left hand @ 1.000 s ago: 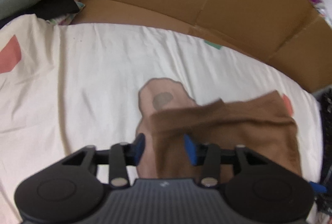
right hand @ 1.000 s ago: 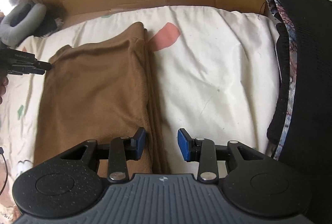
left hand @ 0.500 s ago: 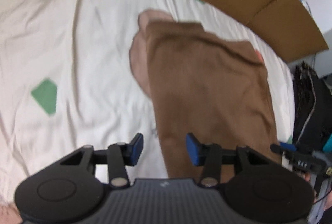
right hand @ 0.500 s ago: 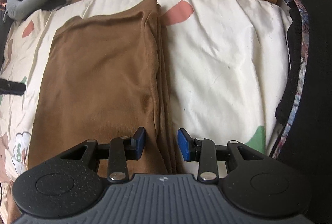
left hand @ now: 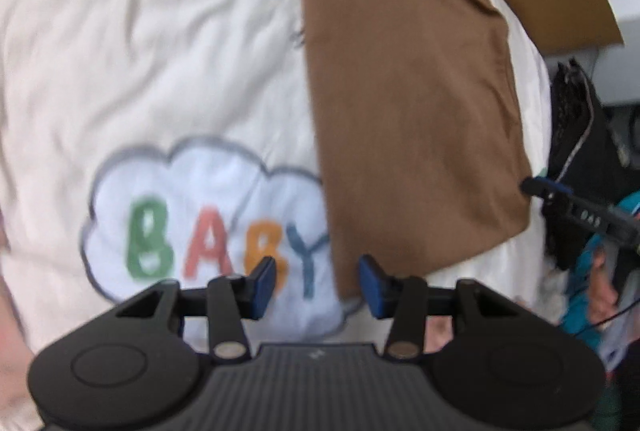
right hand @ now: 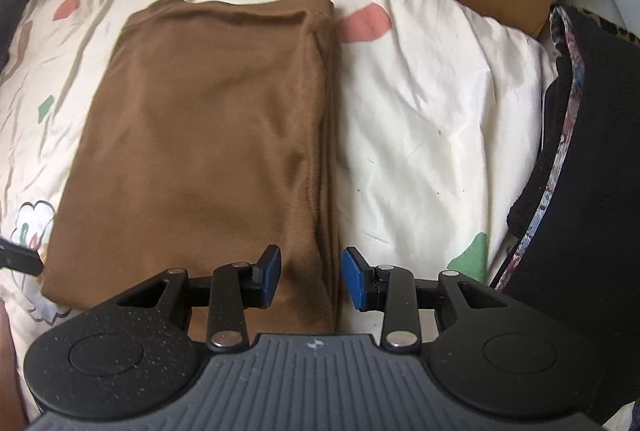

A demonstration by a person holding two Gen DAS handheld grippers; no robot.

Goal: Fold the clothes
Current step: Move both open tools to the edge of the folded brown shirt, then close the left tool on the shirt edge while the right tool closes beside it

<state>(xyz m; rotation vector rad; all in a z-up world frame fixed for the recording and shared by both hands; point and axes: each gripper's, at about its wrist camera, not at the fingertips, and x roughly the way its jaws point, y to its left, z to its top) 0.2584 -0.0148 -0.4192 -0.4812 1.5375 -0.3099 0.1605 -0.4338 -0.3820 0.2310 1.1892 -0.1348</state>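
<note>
Nearest, right gripper (right hand: 311, 281) spread wide, gripping nothing, straddling the near right corner of the brown garment (right hand: 208, 135). Left gripper (left hand: 317, 286) likewise parted, empty, at the near left corner. Beyond, folded long and flat on the printed bedsheet (right hand: 432, 119). Probably soft, light, limp; best pinched at those layered corners.

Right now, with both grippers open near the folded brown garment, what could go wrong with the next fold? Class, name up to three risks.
1. The right gripper straddles the stacked layers at the brown garment's right edge; a shallow pinch could catch only some layers and pull the fold apart.
2. The left gripper sits at the near corner, partly over the bedsheet; it might grab sheet with garment.
3. The dark clothes pile lies close on the right and could snag.
</note>
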